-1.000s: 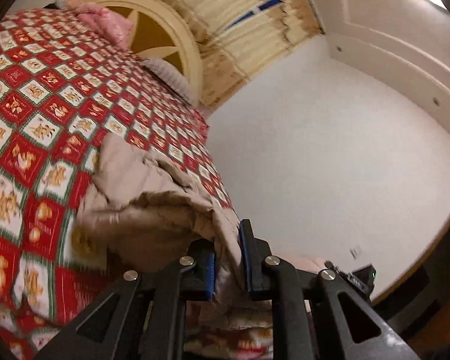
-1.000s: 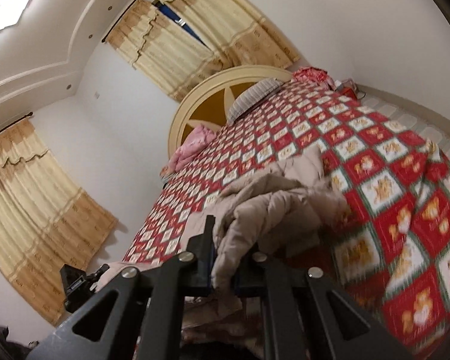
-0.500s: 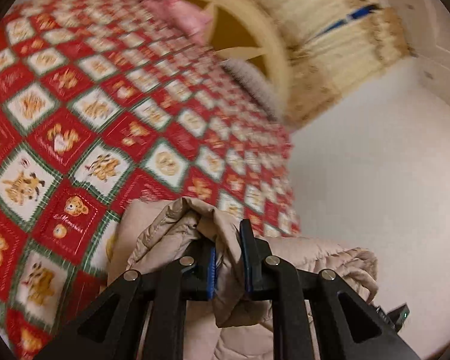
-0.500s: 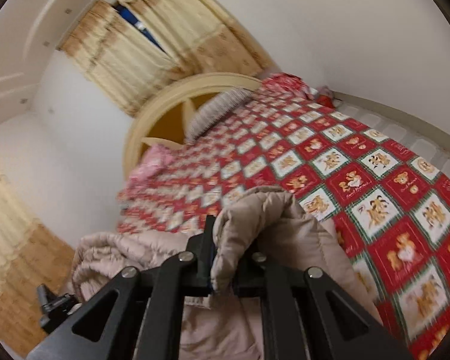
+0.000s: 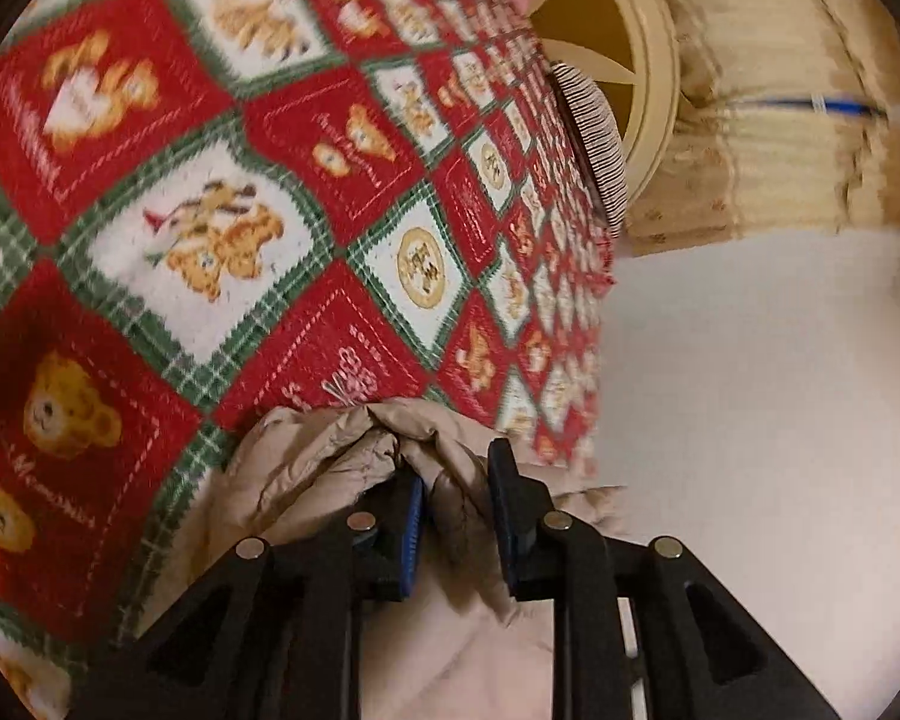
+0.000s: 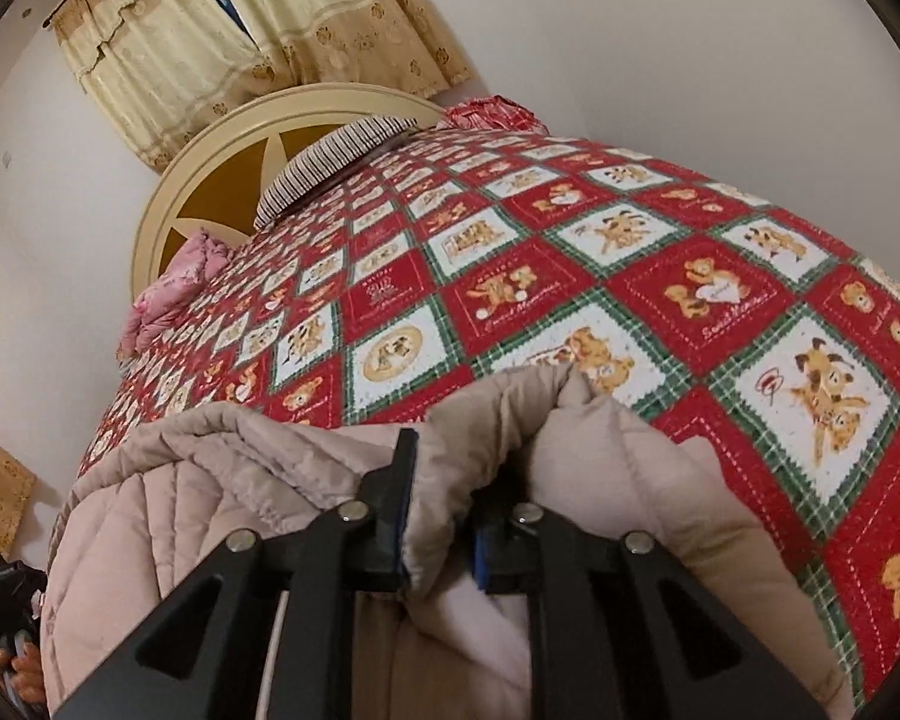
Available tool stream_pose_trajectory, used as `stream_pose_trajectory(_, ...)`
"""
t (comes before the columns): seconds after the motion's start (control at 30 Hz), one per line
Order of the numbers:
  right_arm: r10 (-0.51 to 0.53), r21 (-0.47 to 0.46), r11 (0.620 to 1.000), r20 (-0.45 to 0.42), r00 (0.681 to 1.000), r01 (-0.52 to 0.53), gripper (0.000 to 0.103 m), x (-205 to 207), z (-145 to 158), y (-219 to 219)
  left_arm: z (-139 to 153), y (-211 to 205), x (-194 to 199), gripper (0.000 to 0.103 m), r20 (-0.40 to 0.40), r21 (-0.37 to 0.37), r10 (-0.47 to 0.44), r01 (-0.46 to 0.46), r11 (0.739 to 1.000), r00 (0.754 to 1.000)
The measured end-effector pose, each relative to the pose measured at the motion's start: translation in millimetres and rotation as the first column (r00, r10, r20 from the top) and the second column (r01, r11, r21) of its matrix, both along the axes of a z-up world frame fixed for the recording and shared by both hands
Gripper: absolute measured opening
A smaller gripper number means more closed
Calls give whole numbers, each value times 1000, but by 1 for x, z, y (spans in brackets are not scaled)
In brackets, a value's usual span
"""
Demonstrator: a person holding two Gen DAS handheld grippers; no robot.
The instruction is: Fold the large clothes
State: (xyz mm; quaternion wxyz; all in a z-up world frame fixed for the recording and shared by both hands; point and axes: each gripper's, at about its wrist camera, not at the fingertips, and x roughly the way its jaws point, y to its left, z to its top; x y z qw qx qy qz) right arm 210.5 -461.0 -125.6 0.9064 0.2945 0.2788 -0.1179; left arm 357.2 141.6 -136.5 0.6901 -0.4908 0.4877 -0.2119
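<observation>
Garment: a beige quilted down coat [image 6: 258,516], lying on the foot end of the bed over the red teddy-bear patchwork blanket [image 6: 660,276], its upper edge doubled over toward the headboard.
Left gripper [image 5: 455,516]: its jaws have just been opening; a bunched ridge of coat fabric is between the blue pads, and a gap shows on the right-hand side, so the pinch looks slack.
Right gripper [image 6: 439,516]: its jaws have just been opening too; a thick fold of the coat fills the space between them, and whether the pads press on it I cannot tell.
Bed: striped pillow [image 6: 330,162] and pink bedding [image 6: 168,288] near the round headboard, well apart from the coat.
Risk: puffy filling may spring the fold open once let go.
Risk: padding could snag on a pad and drag the edge askew as the grippers pull away.
</observation>
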Motion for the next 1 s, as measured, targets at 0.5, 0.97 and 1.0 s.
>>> stream_pose_trajectory(0.5,1,-96,995,234,972,22,71,-60,100,30,159,-60,-74,65,462,625,-188,-167,763,867)
stream_pose_trajectory(0.97,287,-277,914,-77,955,-297,14,8,20,178,60,-200,-82,72,417,810,-420,-119,575,806)
stream_pose_trajectory(1.0,291,-281,911,-77,954,-300,14,8,13,178,54,-200,-81,74,421,804,-420,-116,584,804)
